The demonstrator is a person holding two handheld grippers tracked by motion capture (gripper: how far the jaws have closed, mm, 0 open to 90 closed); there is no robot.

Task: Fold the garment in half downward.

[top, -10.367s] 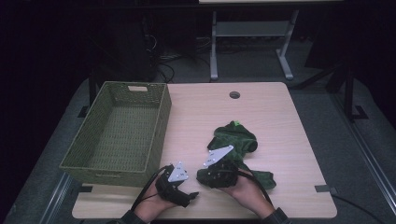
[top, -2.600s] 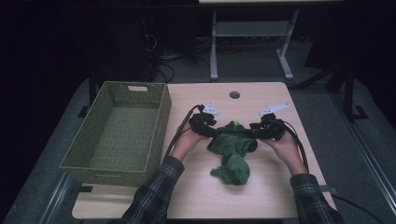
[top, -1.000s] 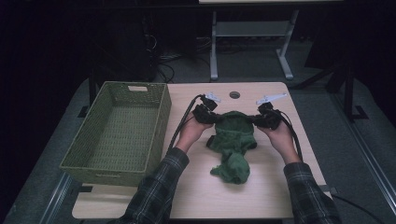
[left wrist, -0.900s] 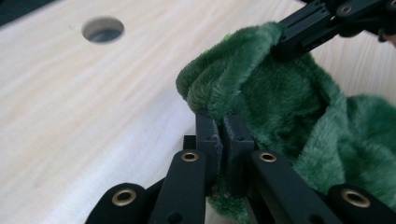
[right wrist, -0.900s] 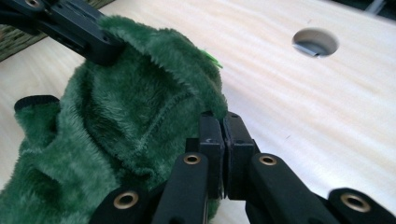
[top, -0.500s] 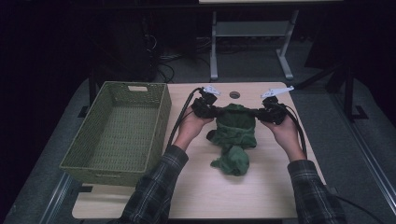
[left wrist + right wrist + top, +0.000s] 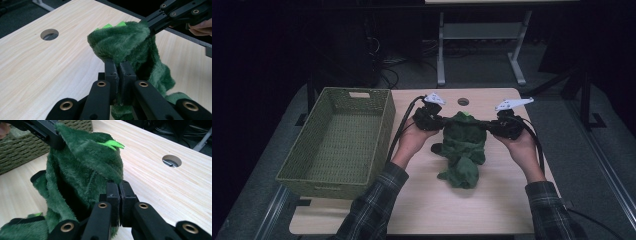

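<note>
High view: left claw (image 7: 438,121) and right claw (image 7: 490,126) are each clamped on the green plush (image 7: 463,150), near the desk's (image 7: 422,210) far edge.

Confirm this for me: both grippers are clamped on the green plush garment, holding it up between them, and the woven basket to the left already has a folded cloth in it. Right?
Not quite. The woven basket holds nothing, as the high view shows. The rest stands: the left gripper and the right gripper are each clamped on the green plush garment, holding it up between them.
</note>
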